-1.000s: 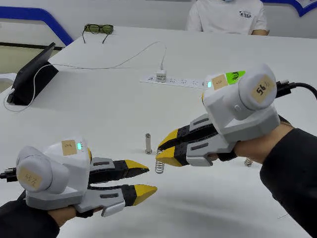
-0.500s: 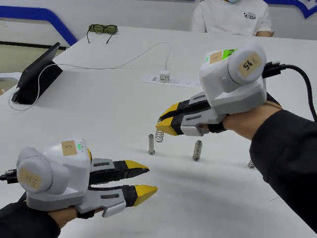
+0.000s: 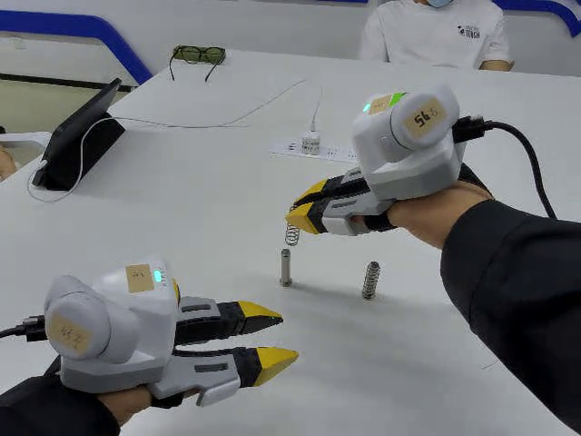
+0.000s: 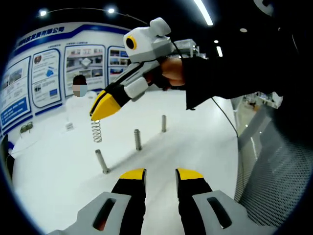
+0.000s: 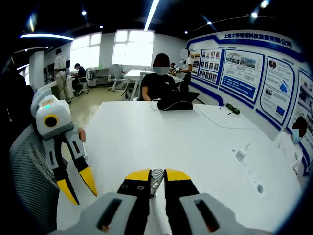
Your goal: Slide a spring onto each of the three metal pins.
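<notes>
My right gripper (image 3: 298, 216) is shut on a small steel spring (image 3: 291, 235), which hangs from its yellow tips just above a bare metal pin (image 3: 286, 267). In the right gripper view the spring (image 5: 156, 180) sits pinched between the jaws. To the right stands a second pin with a spring on it (image 3: 370, 280). The left gripper view has the bare pin (image 4: 102, 161), the sprung pin (image 4: 138, 139) and a third pin (image 4: 164, 123) in a row. My left gripper (image 3: 283, 337) hovers low at the front left, open and holding nothing.
A white power strip (image 3: 313, 145) with a cable lies beyond the pins. A dark tablet (image 3: 77, 136) stands at the left edge, and glasses (image 3: 198, 54) lie far back. A person in white (image 3: 436, 32) sits at the table's far side.
The right gripper has lifted the spring off the table and carried it up and back to hang over the bare pin. The left gripper has stayed put and open.
</notes>
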The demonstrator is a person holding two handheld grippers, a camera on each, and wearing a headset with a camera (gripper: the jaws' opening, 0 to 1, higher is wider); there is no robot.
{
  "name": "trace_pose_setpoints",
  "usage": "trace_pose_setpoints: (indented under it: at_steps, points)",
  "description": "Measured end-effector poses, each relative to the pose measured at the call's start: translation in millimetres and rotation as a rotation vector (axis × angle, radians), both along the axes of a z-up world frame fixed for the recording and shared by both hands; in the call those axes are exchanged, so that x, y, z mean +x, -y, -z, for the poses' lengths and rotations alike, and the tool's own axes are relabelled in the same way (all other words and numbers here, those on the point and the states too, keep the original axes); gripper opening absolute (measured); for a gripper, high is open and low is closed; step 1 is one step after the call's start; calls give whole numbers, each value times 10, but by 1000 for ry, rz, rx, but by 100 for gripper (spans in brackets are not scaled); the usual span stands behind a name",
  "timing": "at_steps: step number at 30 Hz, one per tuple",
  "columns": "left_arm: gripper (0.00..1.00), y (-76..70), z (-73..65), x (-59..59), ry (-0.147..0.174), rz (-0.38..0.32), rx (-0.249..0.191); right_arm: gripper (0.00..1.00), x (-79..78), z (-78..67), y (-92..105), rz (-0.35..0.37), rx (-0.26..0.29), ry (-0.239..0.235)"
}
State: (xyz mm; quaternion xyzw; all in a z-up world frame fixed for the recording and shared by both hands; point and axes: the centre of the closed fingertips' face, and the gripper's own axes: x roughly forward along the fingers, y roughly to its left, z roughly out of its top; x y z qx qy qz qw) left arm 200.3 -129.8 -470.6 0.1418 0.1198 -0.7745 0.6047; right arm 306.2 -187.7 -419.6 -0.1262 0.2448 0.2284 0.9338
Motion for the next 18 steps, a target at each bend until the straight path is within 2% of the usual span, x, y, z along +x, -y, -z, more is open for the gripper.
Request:
trace_pose_setpoints:
  at_steps: [5,12,18]
  points:
    - [25,-3,3,12,-5,-6,-1,12,51,101,2,3,-8,-17]
    - [24,-10,16,32,-15,-16,-1,12,70,142,-16,1,-4,-28]
    - [24,-7,26,35,-22,-18,-1,12,64,212,-12,-4,-36,-42]
